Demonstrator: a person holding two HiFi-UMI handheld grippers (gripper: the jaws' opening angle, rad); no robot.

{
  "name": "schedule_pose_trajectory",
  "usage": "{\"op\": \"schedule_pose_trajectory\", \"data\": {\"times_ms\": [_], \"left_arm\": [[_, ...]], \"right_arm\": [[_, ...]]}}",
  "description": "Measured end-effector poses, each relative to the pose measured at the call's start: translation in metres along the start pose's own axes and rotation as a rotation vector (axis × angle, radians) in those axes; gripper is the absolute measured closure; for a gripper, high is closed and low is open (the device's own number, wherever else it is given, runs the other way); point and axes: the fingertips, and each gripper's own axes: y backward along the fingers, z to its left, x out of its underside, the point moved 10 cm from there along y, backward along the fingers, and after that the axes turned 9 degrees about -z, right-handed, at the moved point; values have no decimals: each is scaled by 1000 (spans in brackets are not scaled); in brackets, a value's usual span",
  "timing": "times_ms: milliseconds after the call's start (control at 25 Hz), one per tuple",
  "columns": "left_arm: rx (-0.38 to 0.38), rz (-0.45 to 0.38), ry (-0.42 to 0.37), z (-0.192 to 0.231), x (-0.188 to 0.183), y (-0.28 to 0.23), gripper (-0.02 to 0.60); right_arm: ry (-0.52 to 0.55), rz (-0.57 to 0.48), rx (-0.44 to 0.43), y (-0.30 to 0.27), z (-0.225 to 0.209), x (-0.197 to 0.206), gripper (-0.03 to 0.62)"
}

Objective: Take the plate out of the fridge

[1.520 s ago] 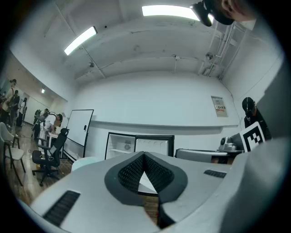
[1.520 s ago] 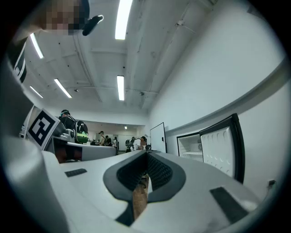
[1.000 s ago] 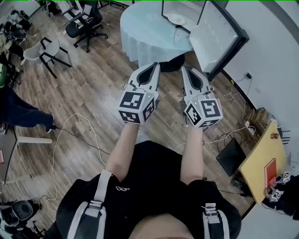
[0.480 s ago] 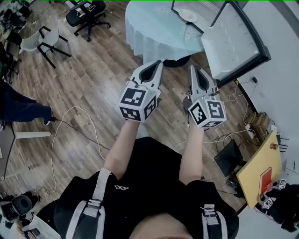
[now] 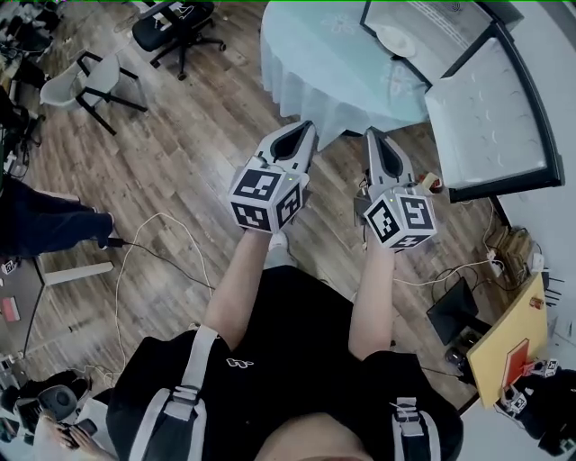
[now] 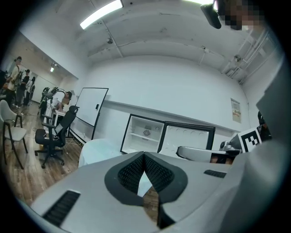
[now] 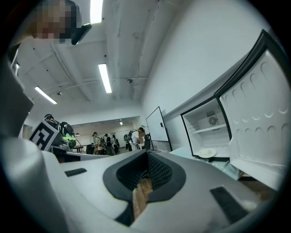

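While plate [image 5: 393, 39] sits in fridge [image 5: 450, 25], L gripper [image 5: 306, 128], R gripper [image 5: 373, 133] jaws closed

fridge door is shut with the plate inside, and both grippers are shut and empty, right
No, the door is open, as the head view shows. The plate is inside the fridge, and the left gripper and right gripper are shut and empty.

White round plate [image 5: 394, 40] lies flat on btm floor of small fridge [image 5: 438, 20], nr front edge; door [image 5: 490, 117] wide open.
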Motion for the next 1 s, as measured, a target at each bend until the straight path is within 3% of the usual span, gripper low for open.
{"op": "schedule_pose_trajectory", "data": {"times_ms": [240, 400, 600, 840, 1000], "left_arm": [[18, 0, 58, 64, -10, -17, 581], [32, -13, 97, 87, -17, -31, 581], [48, -29, 55, 104, -29, -42, 581], [-20, -55, 45, 136, -41, -50, 581], [108, -105, 43, 114, -49, -85, 581]], "right_arm": [[27, 17, 66, -44, 8, 4, 594], [70, 29, 63, -69, 13, -1, 594], [53, -20, 66, -96, 5, -3, 594], [34, -15, -7, -137, -2, 6, 594], [15, -20, 20, -153, -44, -3, 594]]}}
